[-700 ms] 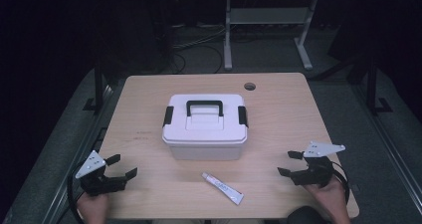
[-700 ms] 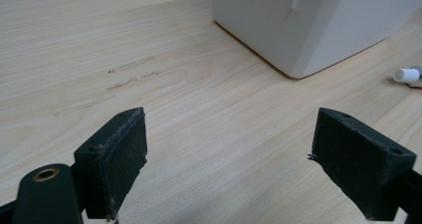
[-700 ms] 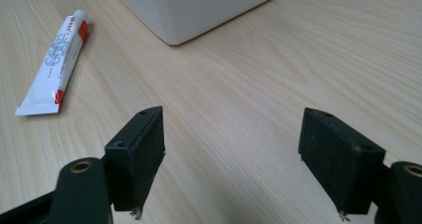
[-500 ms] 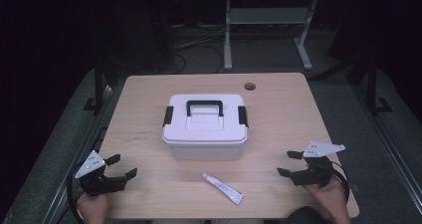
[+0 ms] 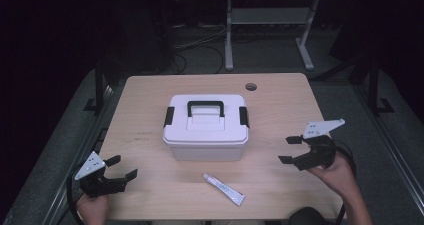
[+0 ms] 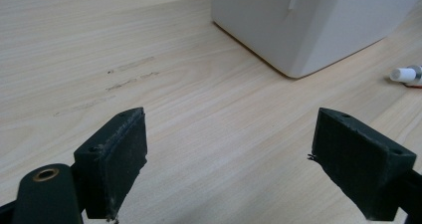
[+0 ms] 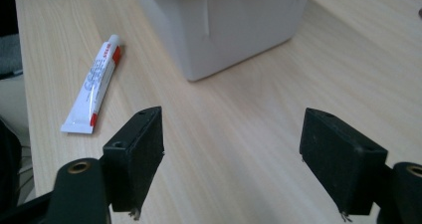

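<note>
This looks like a lab or recording workspace rather than a home. A plain light-wood desk point(image 5: 150, 105) with a round cable hole point(image 5: 251, 87) stands on dark grey carpet point(image 5: 65, 150), lit from above while the room around it stays dim. Behind it, loose cables point(image 5: 197, 45) trail across the floor beside the grey metal legs of a second table point(image 5: 229, 35). Dark metal stands point(image 5: 99, 85) flank the desk on both sides, like a fixed rig frame
</note>
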Available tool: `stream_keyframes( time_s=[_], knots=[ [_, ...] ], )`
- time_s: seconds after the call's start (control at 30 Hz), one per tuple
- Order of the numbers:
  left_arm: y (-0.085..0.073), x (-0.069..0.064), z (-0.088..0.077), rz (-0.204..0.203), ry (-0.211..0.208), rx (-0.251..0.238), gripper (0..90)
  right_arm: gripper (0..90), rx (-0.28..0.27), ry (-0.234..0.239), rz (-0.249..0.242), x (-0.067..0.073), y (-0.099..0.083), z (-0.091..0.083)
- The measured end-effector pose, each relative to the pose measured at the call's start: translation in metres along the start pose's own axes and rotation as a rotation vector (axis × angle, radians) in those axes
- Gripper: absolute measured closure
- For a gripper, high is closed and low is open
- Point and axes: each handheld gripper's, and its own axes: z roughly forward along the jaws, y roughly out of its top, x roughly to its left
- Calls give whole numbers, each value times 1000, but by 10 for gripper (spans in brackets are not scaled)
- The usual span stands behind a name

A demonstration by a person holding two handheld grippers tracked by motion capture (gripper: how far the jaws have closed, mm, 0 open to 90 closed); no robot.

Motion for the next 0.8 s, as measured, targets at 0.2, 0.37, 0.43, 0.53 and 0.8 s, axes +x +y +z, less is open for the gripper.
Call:
stream_keyframes(
  time_s=[0.2, 0.37, 0.43, 0.53, 0.8],
  knots=[
    [0, 1, 0, -2, -2, 1, 134, 238, 57, 43, -47, -12, 32, 1],
    [0, 1, 0, -2, -5, -3, 134, 238, 111, 74, -85, -20, 58, 8],
    [0, 1, 0, -4, -5, -4, 134, 236, 128, 84, -101, -23, 67, 11],
    [0, 1, -1, -4, -4, -5, 134, 231, 148, 109, -114, -28, 81, 14],
    [0, 2, -1, -10, -5, -10, 134, 218, 175, 137, -142, -37, 116, 19]
  ],
)
